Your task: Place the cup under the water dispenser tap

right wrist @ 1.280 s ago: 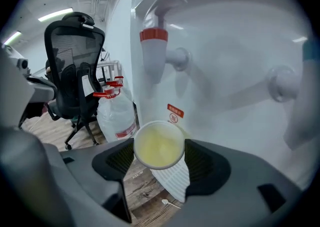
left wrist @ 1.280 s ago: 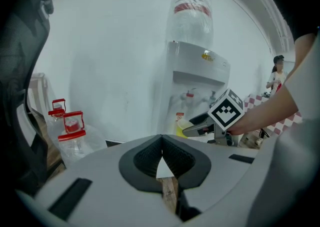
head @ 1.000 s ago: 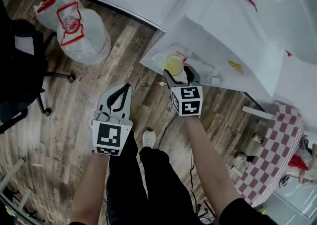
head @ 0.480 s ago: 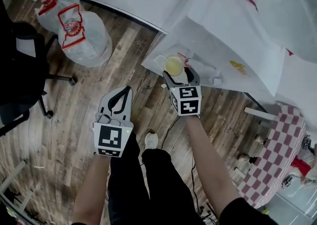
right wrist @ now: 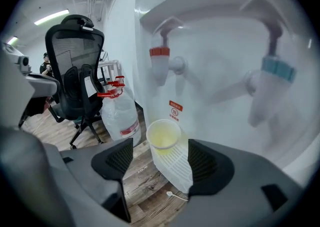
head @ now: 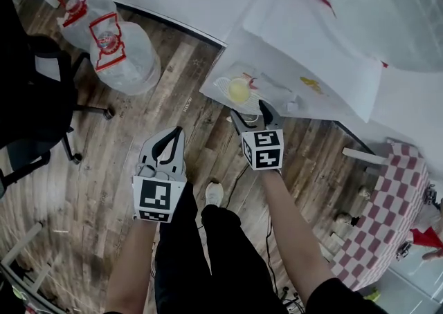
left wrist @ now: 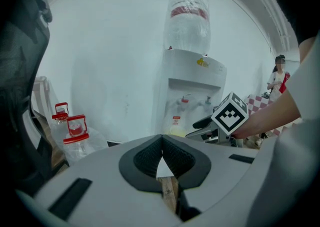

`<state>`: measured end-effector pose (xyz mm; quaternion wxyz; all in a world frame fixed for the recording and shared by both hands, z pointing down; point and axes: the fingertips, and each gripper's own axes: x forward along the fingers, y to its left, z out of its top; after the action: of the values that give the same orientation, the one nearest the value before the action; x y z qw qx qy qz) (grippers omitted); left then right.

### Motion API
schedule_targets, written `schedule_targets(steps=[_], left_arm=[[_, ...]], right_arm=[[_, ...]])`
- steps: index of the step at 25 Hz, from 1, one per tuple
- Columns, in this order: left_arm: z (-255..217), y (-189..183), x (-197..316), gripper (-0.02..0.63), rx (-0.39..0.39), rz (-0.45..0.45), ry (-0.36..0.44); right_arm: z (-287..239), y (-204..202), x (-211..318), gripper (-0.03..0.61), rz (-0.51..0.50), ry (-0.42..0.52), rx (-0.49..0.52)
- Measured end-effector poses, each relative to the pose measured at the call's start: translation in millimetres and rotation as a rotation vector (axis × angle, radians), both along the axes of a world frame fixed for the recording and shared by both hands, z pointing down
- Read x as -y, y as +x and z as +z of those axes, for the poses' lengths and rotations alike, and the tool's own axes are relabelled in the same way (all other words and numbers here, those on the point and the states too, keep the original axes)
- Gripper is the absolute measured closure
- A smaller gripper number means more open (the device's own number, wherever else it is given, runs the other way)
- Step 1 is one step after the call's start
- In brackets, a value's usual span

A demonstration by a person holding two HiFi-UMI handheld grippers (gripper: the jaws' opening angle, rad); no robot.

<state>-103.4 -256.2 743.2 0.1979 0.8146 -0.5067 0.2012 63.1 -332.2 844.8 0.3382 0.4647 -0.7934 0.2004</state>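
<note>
Nearest, the left gripper (head: 174, 134) is held over the wooden floor (head: 104, 181), its jaws pressed together on nothing. Beside it and further forward, the right gripper (head: 250, 110) is seen with its jaws spread apart and nothing gripped.

Just beyond its tips, a pale cup (right wrist: 163, 136) with a yellowish inside stands upright on the white slotted drip tray (right wrist: 176, 167), touched by neither jaw. Above the cup hangs the red tap (right wrist: 159, 63), and a blue tap (right wrist: 272, 78) is set to its right.

The placing step is judged all but done. The next move calls for the open gripper to be drawn straight back, clear of the rim.

Whether the cup is centred under the spout cannot be settled. The front of the water dispenser (left wrist: 192, 91) is hazy, and whether the cup holds liquid cannot be told.
</note>
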Motion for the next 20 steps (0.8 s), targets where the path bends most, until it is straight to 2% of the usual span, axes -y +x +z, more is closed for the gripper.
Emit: schedule_targets(steps=[8, 11, 13, 16, 20], left_arm=[[-51.5, 12.7, -22.0, 0.6, 0.015, -0.002, -0.001], [-74.8, 16.7, -29.8, 0.6, 0.018, -0.008, 0.004], [-93.5, 21.5, -36.6, 0.6, 0.021, -0.014, 0.009], [-121.7, 27.3, -46.8, 0.6, 0.027, -0.021, 0.02], [-153.4, 31.8, -62.5, 0.6, 0.038, -0.026, 0.028]], right_arm=[[-50.4, 5.7, -36.2, 0.255, -0.007, -0.016, 0.043], [-77.8, 7.8, -50.3, 0.364, -0.001, -0.002, 0.063], [-98.6, 12.7, -62.7, 0.408, 0.011, 0.006, 0.084], [-128.3, 20.7, -83.7, 0.51, 0.037, 0.002, 0.133], [-164.9, 22.3, -119.2, 0.553, 0.009, -0.018, 0.2]])
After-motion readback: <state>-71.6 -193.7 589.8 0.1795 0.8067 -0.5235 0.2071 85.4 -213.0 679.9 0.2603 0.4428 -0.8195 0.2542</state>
